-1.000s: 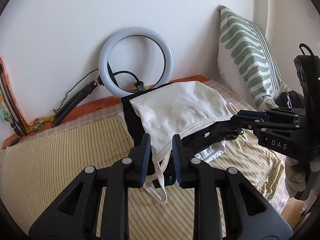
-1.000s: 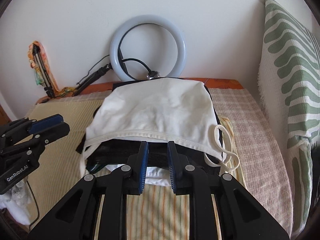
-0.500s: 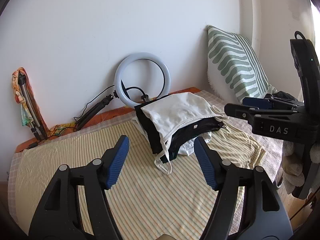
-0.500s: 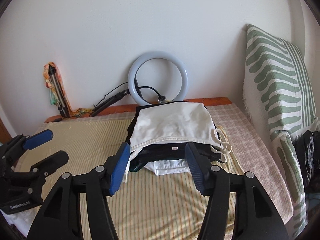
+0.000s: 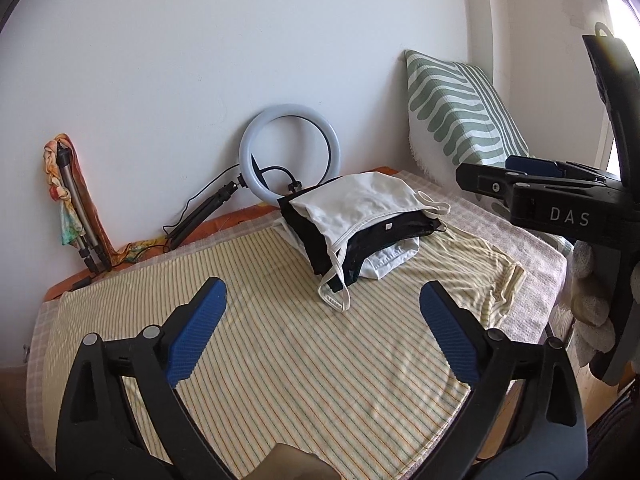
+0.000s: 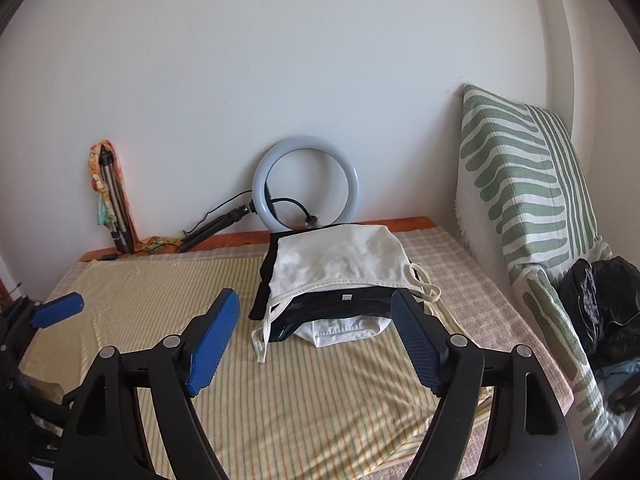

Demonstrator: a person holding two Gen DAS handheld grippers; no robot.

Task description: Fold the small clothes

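Folded clothes stack (image 6: 336, 280), white top uppermost over black layers, resting on striped cloth (image 6: 280, 392) near ring light (image 6: 306, 184). Left gripper (image 5: 322, 332) and right gripper (image 6: 316, 340) both spread and opening, nothing between jaws, clear of stack.

The only legible marking is "DAS", in white capital letters on the black body of the right claw (image 5: 532, 188), at the 3 o'clock edge of the left wrist view. A small white tag on the folded clothes (image 6: 347, 297) is too small to read.
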